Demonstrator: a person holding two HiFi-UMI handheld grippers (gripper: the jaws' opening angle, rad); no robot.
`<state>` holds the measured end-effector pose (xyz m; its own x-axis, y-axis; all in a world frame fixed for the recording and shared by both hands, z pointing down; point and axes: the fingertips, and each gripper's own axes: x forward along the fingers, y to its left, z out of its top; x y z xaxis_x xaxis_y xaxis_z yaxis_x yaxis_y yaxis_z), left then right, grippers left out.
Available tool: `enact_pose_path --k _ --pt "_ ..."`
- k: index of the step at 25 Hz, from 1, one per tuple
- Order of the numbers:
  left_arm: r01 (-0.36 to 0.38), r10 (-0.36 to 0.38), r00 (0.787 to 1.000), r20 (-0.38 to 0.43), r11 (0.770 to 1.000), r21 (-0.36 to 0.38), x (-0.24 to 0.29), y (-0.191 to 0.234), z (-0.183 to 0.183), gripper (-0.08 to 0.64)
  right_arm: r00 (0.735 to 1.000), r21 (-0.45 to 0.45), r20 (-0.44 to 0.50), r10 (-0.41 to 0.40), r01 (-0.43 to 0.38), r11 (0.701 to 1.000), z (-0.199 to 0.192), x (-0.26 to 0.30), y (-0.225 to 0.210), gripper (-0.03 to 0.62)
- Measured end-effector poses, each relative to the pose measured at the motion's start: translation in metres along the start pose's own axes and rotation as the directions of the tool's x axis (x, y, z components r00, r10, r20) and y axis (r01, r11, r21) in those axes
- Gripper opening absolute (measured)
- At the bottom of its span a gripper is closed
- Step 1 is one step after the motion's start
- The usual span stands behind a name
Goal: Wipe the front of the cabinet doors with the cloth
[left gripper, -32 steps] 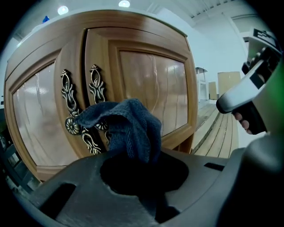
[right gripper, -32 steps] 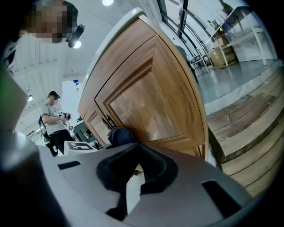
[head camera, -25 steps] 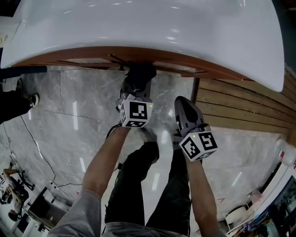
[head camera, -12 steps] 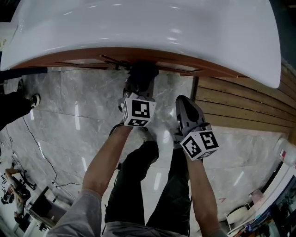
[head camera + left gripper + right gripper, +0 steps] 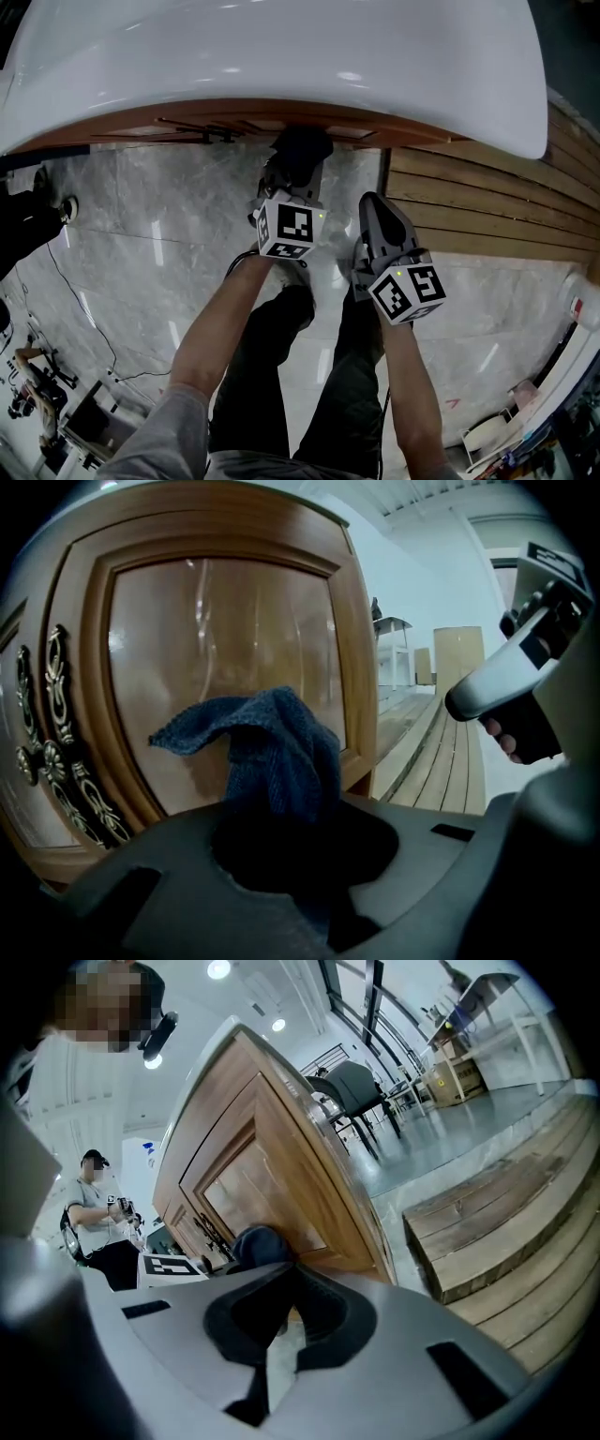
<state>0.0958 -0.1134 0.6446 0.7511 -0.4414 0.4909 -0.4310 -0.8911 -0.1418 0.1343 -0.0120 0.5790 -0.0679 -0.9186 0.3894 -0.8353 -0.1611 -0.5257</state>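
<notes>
1. The left gripper [image 5: 292,171] has its jaws closed on the dark blue cloth [image 5: 272,747]. The bunched cloth appears to touch the glossy panel of the wooden cabinet door [image 5: 216,639], just under the front edge of the white top [image 5: 281,56]
2. The right gripper [image 5: 377,214] hangs just to the right of it, apart from the door, with its jaws together and nothing between them
3. Ornate metal handles [image 5: 56,761] sit on the doors left of the cloth, apart from it
4. Beyond the right front corner of the top, wooden planks [image 5: 487,206] lie beside the marble floor [image 5: 131,234]
5. A thin cable [image 5: 84,305] runs over the floor at the left, and a person [image 5: 94,1208] stands far behind in the right gripper view
</notes>
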Motion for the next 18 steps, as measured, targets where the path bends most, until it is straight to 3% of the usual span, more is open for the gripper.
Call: enact_pose_path --k 10,18 --pt "0.053 -0.053 0.999 0.003 0.998 0.021 0.026 -0.051 0.023 0.055 1.0 0.023 0.017 -0.012 0.011 1.0 0.009 -0.024 -0.035 0.009" --pt "0.047 -0.047 0.999 -0.026 0.999 -0.008 0.039 -0.076 0.026 0.055 1.0 0.032 0.018 -0.011 0.01 0.999 0.017 -0.041 -0.063 0.009"
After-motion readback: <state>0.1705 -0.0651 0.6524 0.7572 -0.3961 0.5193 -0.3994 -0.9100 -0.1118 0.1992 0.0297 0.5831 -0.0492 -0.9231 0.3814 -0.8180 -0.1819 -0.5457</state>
